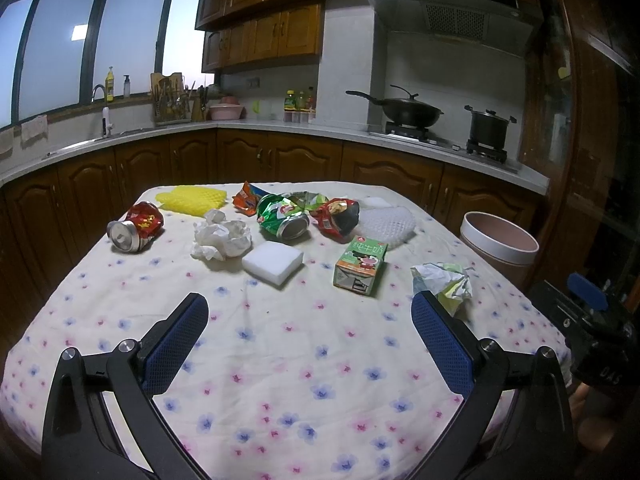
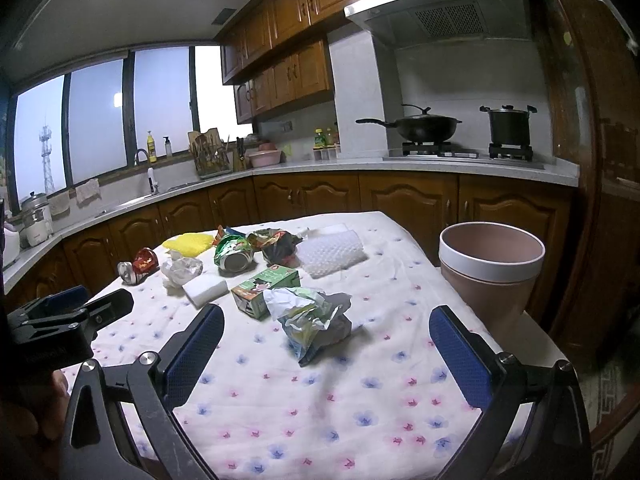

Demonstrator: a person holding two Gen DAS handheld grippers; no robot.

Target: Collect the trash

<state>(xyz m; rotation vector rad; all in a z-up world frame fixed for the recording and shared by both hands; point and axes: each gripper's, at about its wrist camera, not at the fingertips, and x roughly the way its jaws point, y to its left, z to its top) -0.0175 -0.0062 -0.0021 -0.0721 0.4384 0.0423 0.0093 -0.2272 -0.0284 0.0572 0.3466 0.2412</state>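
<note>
Home kitchen, wooden cabinets (image 1: pixel 276 32), range hood (image 1: pixel 448 12) over stove with wok (image 1: pixel 408 110), sink faucet (image 1: pixel 100 92) under windows

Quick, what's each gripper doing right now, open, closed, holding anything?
Left gripper: open, empty, above the floral tablecloth.
Right gripper: open, empty, with the crumpled wrapper between its fingers.

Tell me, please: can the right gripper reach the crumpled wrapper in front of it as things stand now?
Probably yes. The right gripper is open, and the crumpled wrapper lies on the tablecloth straight ahead between its fingers, with nothing between. The milk carton sits just behind the wrapper, so a deep push might nudge it.
</note>
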